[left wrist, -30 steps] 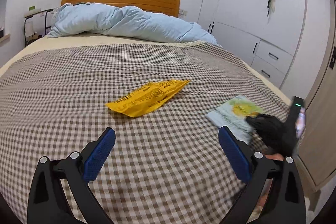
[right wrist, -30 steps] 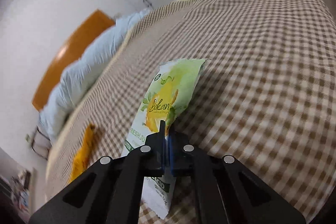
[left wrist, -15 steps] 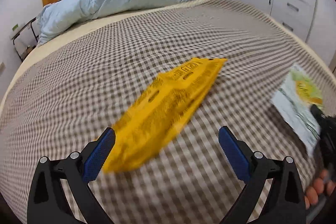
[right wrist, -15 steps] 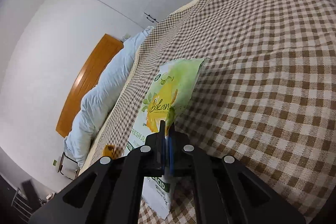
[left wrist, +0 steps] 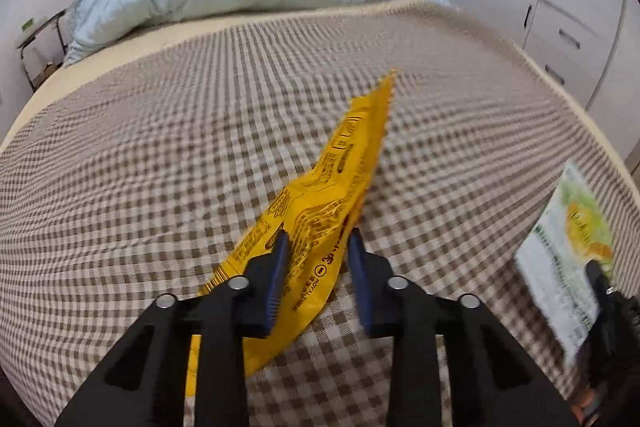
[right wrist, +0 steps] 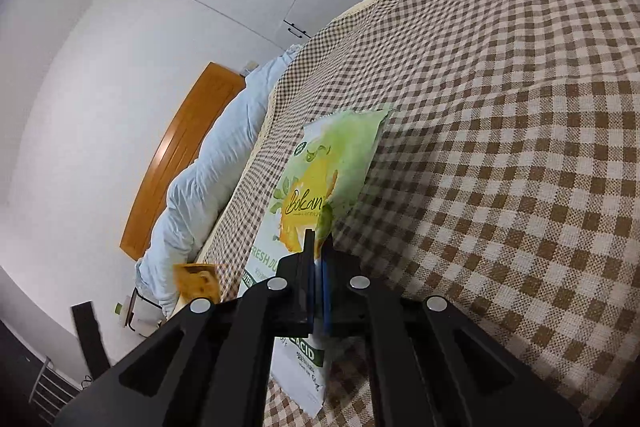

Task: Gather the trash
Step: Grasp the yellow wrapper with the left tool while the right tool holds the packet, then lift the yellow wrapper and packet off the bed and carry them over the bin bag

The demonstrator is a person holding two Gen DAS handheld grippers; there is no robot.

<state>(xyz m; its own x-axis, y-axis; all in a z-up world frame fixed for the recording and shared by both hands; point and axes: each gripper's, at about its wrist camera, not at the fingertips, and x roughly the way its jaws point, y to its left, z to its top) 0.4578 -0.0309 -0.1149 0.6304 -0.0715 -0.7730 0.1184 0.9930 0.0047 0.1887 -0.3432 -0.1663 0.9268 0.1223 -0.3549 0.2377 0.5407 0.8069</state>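
- Left gripper (left wrist: 316, 247) jaws closing around yellow wrapper (left wrist: 320, 211), lying on checked bedspread (left wrist: 160, 155); thin foil may slip out, or fabric gets pinched.
- Right gripper (right wrist: 318, 251) clamped on green packet (right wrist: 320, 183); grip near edge, could tear loose.

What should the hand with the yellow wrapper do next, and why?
Probably finish squeezing, then lift. The left tool is closing with the yellow wrapper between its blue pads, but a gap still shows on the right side. The wrapper still lies on the checked blanket. The right tool already pinches the green packet.
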